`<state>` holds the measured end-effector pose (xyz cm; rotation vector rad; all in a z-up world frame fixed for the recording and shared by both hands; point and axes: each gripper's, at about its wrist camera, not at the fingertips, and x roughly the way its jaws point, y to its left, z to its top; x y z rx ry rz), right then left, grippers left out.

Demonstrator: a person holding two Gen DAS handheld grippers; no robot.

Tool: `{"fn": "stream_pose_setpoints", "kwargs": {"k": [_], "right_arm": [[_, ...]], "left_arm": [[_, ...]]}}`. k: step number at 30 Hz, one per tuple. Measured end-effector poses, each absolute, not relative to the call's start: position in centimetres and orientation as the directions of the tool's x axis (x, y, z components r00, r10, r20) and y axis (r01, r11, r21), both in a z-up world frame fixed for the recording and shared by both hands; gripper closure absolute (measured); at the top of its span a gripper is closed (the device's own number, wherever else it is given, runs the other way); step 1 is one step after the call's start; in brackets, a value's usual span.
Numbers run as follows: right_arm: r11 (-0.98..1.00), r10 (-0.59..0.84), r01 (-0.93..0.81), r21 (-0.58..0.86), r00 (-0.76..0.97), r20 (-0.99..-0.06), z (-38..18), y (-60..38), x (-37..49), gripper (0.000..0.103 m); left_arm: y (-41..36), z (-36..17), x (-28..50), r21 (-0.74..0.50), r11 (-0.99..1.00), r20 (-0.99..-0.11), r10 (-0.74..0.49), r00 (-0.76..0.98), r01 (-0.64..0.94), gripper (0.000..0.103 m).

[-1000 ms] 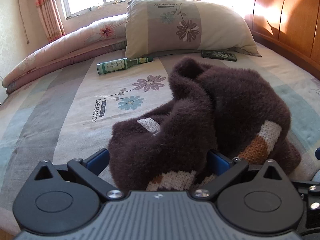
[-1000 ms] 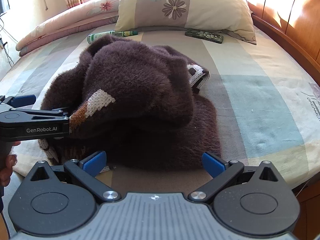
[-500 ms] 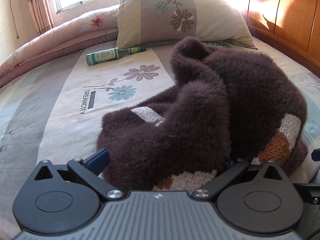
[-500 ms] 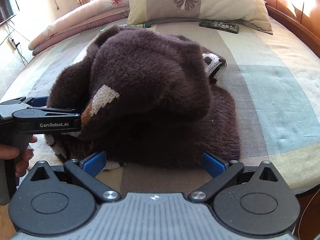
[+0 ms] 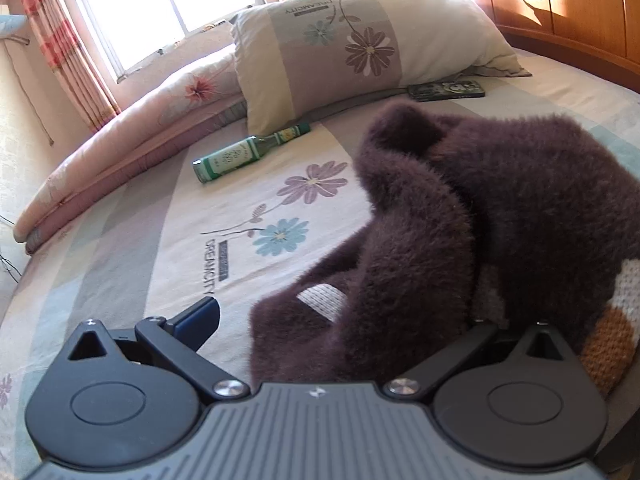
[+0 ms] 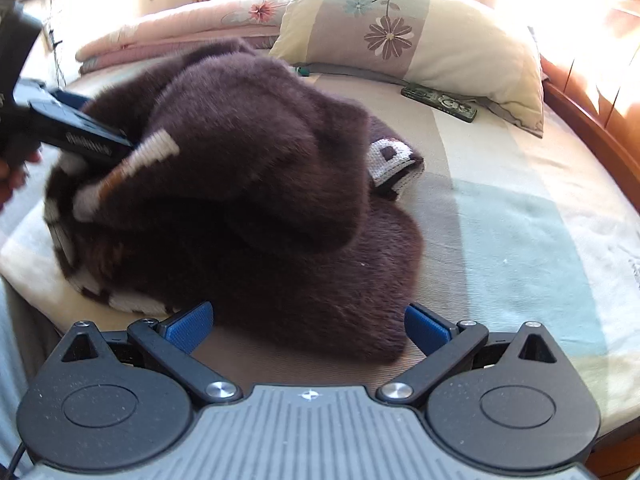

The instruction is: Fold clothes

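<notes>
Covering almost all of both views is the bed (image 5: 132,240), with a sheet in pale stripes and printed flowers. At its far end leans a big pillow (image 5: 360,48) with the same flower print, and beside it, along the window side, lies a rolled pink quilt (image 5: 132,132).

On the sheet, near the front edge of the bed, sits the sweater (image 6: 248,184) — a dark brown, fluffy one, bunched up in a heap and not yet folded. Its knitted trim in white and orange shows at some edges.

The left gripper (image 5: 340,316) has its two fingers set wide apart, and a thick fold of the sweater lies between them. The left finger stands clear of the fabric; the right fingertip is buried in the fluff, so I cannot tell if anything is pinched. In the right wrist view this gripper reaches into the white and orange trim on the left of the heap, blurred.

The right gripper (image 6: 308,328) is spread wide at the near edge of the heap and holds nothing — its blue pads (image 6: 188,322) are just beside the brown fabric.

A green bottle (image 5: 248,152) lies on its side near the pillow. A small dark flat object (image 5: 446,90) lies in front of the pillow.
</notes>
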<state>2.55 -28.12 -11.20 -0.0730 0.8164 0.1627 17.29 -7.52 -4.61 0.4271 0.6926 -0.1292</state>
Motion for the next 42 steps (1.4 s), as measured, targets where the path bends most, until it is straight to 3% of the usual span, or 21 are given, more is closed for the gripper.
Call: {"fn": "stream_pose_setpoints", "kwargs": {"k": [9, 13, 18, 20, 31, 35, 40, 42], "right_arm": [[0.974, 0.134, -0.225, 0.007, 0.557, -0.819, -12.2, -28.6, 3.4, 0.000], [0.952, 0.238, -0.301, 0.048, 0.636, -0.734, -9.6, -28.2, 2.7, 0.000], [0.935, 0.118, -0.336, -0.113, 0.596, -0.794, -11.1, -26.6, 3.8, 0.000], [0.935, 0.142, -0.343, -0.088, 0.590, -0.795, -11.3, -26.5, 3.8, 0.000], [0.940, 0.171, -0.321, -0.113, 0.732, -0.659, -7.6, -25.4, 7.2, 0.000], [0.919, 0.251, -0.389, -0.061, 0.699, -0.670, -7.7, -23.8, 10.9, 0.000], [0.926, 0.115, -0.319, -0.204, 0.750, -0.652, -9.6, -22.4, 14.5, 0.001], [0.956, 0.109, -0.253, -0.147, 0.774, -0.624, -8.9, -24.0, 16.0, 0.000]], "left_arm": [[-2.0, -3.5, 16.9, 0.327, 0.933, -0.633, 0.098, 0.768, 0.150, 0.000], [-1.0, -3.4, 16.6, 0.306, 0.940, -0.639, 0.087, 0.764, 0.149, 0.000], [-0.2, -3.4, 16.3, 0.289, 0.943, -0.638, 0.063, 0.767, 0.164, 0.000], [0.2, -3.3, 16.3, 0.283, 0.945, -0.637, 0.059, 0.768, 0.162, 0.000], [4.5, -3.6, 17.2, 0.236, 0.967, -0.653, 0.086, 0.752, 0.094, 0.000], [5.9, -4.2, 17.1, 0.186, 0.979, -0.670, 0.063, 0.740, 0.084, 0.000], [6.9, -4.7, 17.1, 0.150, 0.984, -0.676, 0.031, 0.736, 0.097, 0.000], [7.1, -4.7, 17.5, 0.146, 0.983, -0.676, 0.018, 0.737, 0.109, 0.000]]}}
